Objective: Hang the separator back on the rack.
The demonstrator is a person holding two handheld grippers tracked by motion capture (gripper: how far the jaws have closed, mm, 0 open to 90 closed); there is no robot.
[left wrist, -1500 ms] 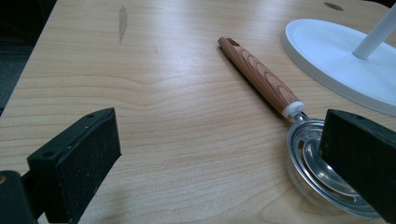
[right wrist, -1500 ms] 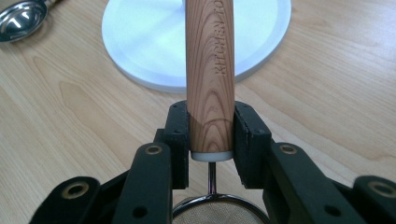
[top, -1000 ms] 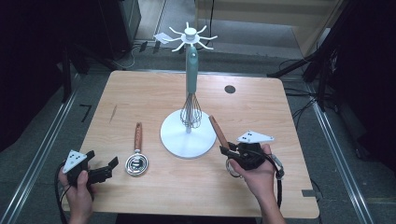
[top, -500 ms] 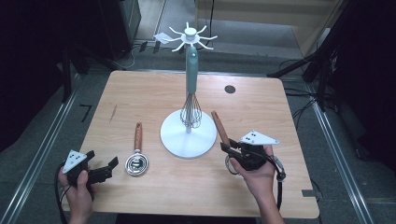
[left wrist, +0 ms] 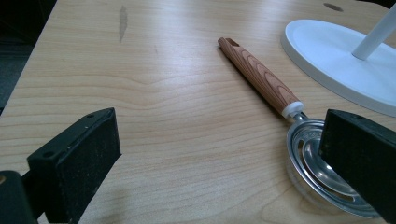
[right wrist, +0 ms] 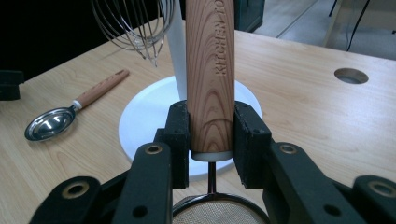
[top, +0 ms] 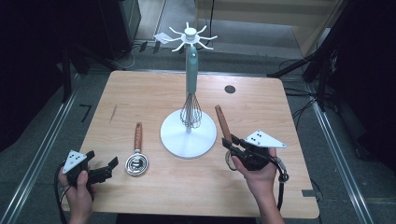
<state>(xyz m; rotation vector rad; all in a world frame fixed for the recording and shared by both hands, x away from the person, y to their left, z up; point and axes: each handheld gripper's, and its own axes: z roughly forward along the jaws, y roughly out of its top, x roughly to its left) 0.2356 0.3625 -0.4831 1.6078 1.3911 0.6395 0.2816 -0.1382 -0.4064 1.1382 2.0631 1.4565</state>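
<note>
Wooden table [top: 154, 98] — right claw [right wrist: 211, 135] grips strainer [right wrist: 211, 70].

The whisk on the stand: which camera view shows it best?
The high view: the whole whisk hangs on the stand. The right gripper view shows just its lower wires; the left gripper view catches the stand's base.

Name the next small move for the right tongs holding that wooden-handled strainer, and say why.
Probably lift the strainer up toward a free hook on the rack. The right tongs are already clamped on its wooden handle, the whisk hangs from that rack, and several hooks look empty. The left tongs sit open by the scoop.
</note>
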